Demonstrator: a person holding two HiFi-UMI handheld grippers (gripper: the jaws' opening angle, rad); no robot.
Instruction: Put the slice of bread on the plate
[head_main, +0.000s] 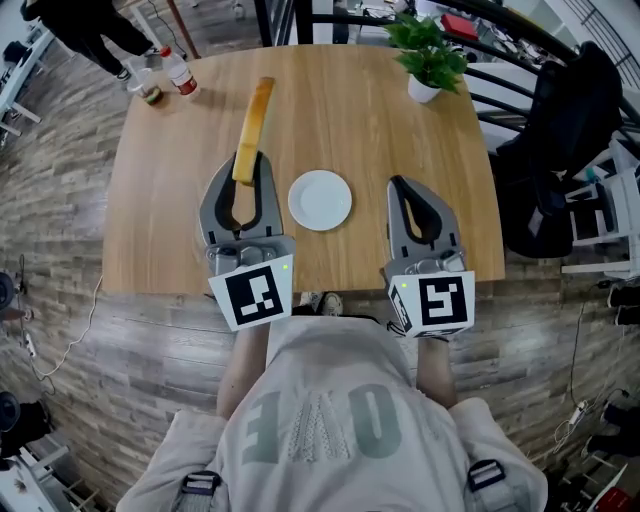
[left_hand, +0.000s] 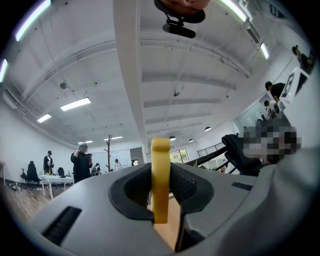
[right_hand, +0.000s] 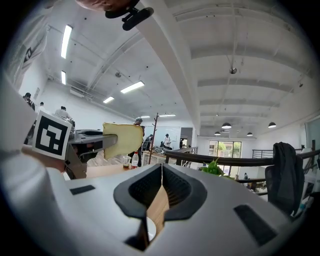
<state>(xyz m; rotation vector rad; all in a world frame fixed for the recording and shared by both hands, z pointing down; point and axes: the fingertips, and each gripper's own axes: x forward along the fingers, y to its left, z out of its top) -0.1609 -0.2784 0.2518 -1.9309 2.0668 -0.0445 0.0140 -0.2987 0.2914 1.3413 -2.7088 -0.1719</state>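
1x slice of bread (head_main: 255, 112), pinched in L claw (head_main: 245, 172), left of plate (head_main: 320, 200); R claw (head_main: 400, 184) pressed together, empty, right of plate.

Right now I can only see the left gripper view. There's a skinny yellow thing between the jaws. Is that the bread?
Observer: Yes. The right gripper view shows its flat side: a slice of bread, held at one end by the left gripper.
Operator: Where's the plate?
Observer: The white plate sits empty on the table, just right of the left gripper.
Operator: Is the other gripper busy?
Observer: No. The right gripper is shut on nothing.
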